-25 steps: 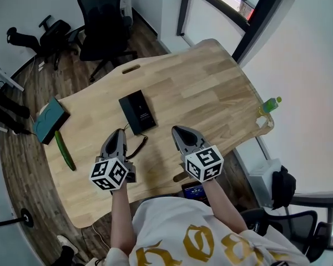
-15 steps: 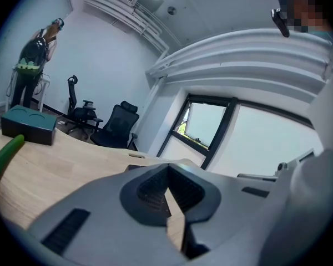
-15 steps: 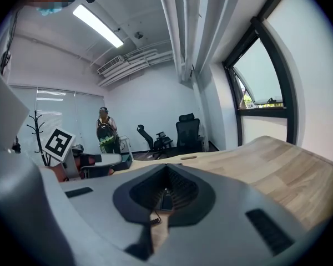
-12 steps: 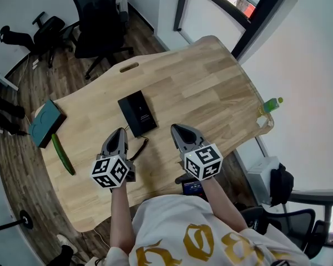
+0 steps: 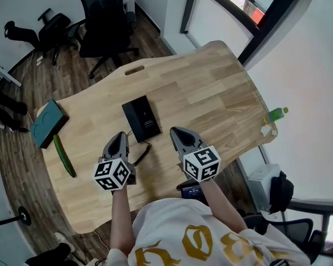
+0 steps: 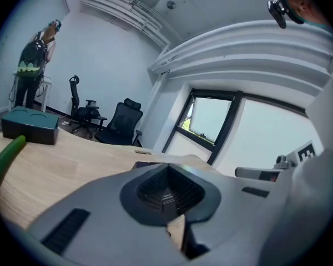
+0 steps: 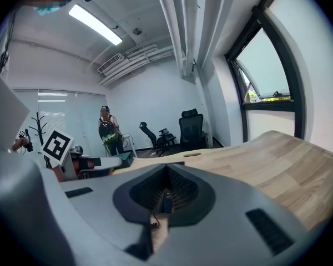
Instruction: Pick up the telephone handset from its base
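Head view: the black telephone (image 5: 141, 118) lies flat on the wooden table (image 5: 211, 93). Its long axis runs away from the person, far end leaning slightly left. It sits just ahead of the left gripper (image 5: 120, 135) and right gripper (image 5: 175, 131) — neither touches it.

Left gripper view: jaws pressed together, empty.

Right gripper view: jaws together, holding nothing.

Black rectangular telephone (image 5: 141, 118), lying flat on wooden table (image 5: 211, 87), cord (image 5: 145, 149) trailing
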### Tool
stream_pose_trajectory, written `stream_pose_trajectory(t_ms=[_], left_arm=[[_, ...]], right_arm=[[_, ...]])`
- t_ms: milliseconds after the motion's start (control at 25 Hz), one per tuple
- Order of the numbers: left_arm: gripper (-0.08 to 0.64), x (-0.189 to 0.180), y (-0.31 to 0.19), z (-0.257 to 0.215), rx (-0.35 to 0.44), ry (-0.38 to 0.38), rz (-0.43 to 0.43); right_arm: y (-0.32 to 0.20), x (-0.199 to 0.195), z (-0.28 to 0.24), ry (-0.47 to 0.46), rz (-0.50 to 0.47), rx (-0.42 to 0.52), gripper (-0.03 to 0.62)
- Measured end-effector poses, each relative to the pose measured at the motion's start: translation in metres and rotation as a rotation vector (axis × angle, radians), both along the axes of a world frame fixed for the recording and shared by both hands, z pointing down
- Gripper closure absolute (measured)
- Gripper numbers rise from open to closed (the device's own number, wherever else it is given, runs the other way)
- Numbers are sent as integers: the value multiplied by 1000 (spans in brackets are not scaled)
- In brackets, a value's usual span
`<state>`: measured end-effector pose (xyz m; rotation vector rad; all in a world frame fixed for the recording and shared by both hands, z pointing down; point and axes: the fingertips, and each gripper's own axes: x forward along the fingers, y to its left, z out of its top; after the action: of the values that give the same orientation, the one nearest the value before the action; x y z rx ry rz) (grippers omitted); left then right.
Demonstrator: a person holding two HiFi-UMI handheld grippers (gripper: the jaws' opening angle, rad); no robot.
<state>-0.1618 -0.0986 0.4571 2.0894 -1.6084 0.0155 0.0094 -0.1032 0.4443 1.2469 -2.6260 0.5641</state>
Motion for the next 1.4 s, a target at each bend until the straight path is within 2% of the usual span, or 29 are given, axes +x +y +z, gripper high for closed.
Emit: stream_pose_trajectory(t_ms=[240,1400], left_arm=[[557,1,-8,15,-41,-20,-2],[555,-6,-53,85,-175,34,-40]], right_arm=[[-8,-2,9,13,-16,-20,588],[-66,-18,82,55,-72,-145,586]])
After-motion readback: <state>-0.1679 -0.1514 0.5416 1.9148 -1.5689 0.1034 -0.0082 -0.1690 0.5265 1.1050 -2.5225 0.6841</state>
